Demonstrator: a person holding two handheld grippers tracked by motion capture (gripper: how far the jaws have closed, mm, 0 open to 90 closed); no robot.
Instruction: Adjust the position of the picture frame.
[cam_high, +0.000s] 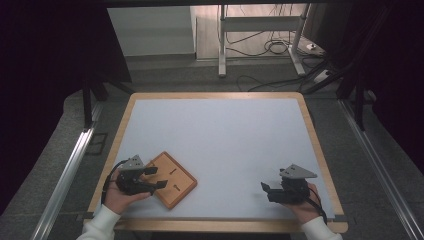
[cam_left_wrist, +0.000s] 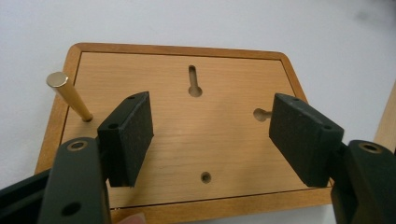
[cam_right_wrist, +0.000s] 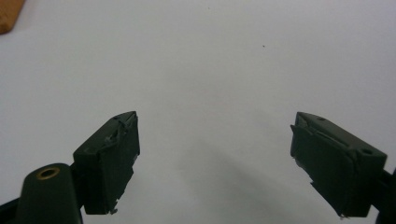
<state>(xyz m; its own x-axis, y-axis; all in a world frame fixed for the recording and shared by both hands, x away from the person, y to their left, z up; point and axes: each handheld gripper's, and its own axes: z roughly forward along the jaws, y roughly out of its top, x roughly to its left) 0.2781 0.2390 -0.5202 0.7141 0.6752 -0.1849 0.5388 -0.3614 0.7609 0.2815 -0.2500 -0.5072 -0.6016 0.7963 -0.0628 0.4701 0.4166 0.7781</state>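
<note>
High view: a white-topped desk (cam_high: 220, 140) with a wooden rim carries a small wooden board (cam_high: 172, 179) near its front left corner, lying turned at an angle to the desk's edges. The left gripper (cam_high: 156, 178), held in the person's left hand (cam_high: 116, 196), sits at the board's left side with its jaws spread over the board, nothing between them. The right gripper (cam_high: 265, 189) rests in the right hand (cam_high: 305, 202) near the front right corner, well apart from the board, its jaws pointing left over bare white surface.

Left gripper view shows the board (cam_left_wrist: 187, 126) close up: a raised darker border, two keyhole-shaped slots, one small round hole near the closer edge, and a brass pin (cam_left_wrist: 70, 95) standing tilted in a hole at the board's left side. The left gripper (cam_left_wrist: 211, 130) has its black pads wide apart above the wood, touching neither pin nor board so far as can be seen.

Right gripper view has the right gripper (cam_right_wrist: 215, 158) spread open over the white top, holding nothing; a corner of the board (cam_right_wrist: 9, 14) shows at the upper left.
</note>
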